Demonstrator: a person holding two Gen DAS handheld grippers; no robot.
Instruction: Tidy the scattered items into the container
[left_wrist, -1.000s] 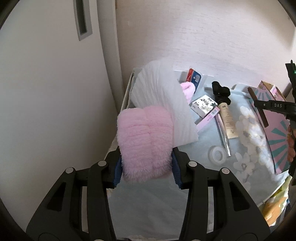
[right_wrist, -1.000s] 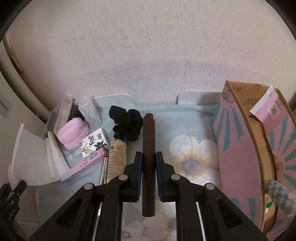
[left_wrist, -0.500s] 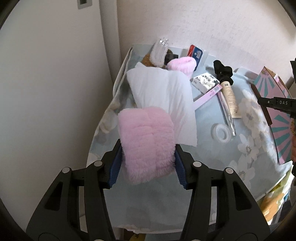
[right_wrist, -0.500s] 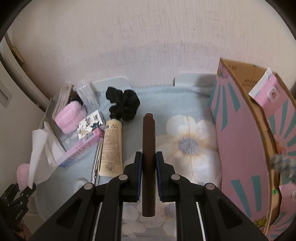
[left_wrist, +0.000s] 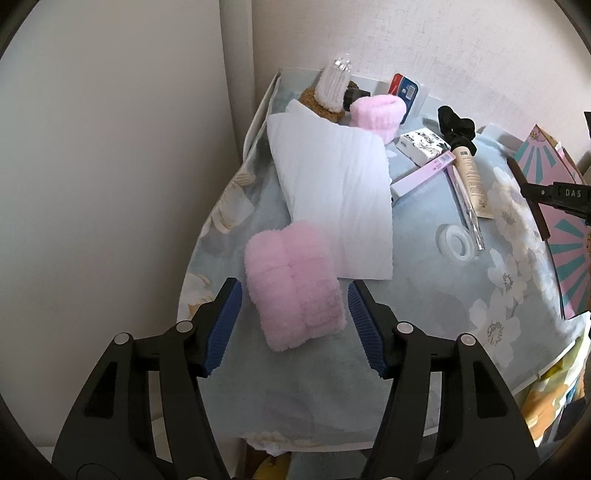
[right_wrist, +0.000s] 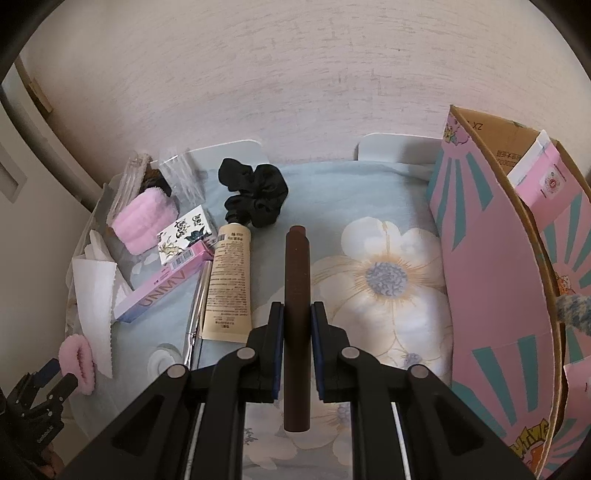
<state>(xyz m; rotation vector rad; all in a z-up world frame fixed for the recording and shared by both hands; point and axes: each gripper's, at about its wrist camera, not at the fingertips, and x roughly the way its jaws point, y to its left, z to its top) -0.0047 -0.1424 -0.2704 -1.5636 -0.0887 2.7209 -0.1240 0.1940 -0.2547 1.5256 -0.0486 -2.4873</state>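
The left tool (left_wrist: 293, 325) is hanging spread over the near-left corner of the surface (left_wrist: 424, 295); its jaws have just been opening, and the pink fluffy band (left_wrist: 293, 286) is lying between them, free of both pads, beside the white paper sheet (left_wrist: 332, 192). The right tool (right_wrist: 297, 325) is pinching a dark brown stick (right_wrist: 296, 295) and pointing it across the flowered cloth. The pink cardboard box (right_wrist: 491, 277), apparently the container, is standing at the right with a pink carton already sticking out of it. Most things are still lying out: the black scrunchie (right_wrist: 256, 195), the cream tube (right_wrist: 229, 280), the long pink box (right_wrist: 162, 284), the tape roll (left_wrist: 458, 243) and a second pink band (left_wrist: 376, 114). By my judgement, tidying is only beginning.
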